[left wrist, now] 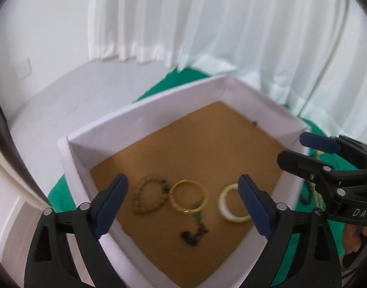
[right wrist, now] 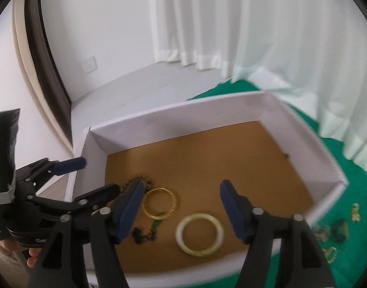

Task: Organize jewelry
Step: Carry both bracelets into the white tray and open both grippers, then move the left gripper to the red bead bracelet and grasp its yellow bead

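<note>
Jewelry sits in the white box (left wrist: pixel 145 120) in front of me, on its brown floor. From my left wrist camera I see a beaded wooden bracelet (left wrist: pixel 150 195), a gold bangle (left wrist: pixel 188 195) just to its three o'clock side and touching or nearly touching it, and a pale white bangle (left wrist: pixel 231 200) further toward three o'clock, apart from the gold one. A small green piece and a dark tangle (left wrist: pixel 194 235) lie at six o'clock from the gold bangle; the blur keeps me from saying what they are, perhaps a pendant on a cord.

My left gripper (left wrist: pixel 183 204) hangs over the near corner of the box with its jaws spread wide and nothing between the pads. My right gripper (right wrist: pixel 181 212) also hovers over the box, jaws spread, empty; in its view the white bangle lies on the floor between and below its fingers, untouched, with the gold bangle at ten o'clock from it.

The box rests on a green cloth (right wrist: pixel 346 168) covering the counter. More small gold and dark pieces (right wrist: pixel 339 228) lie on the cloth outside the box, at three o'clock from it in the right view. White curtains (left wrist: pixel 207 24) hang behind.
</note>
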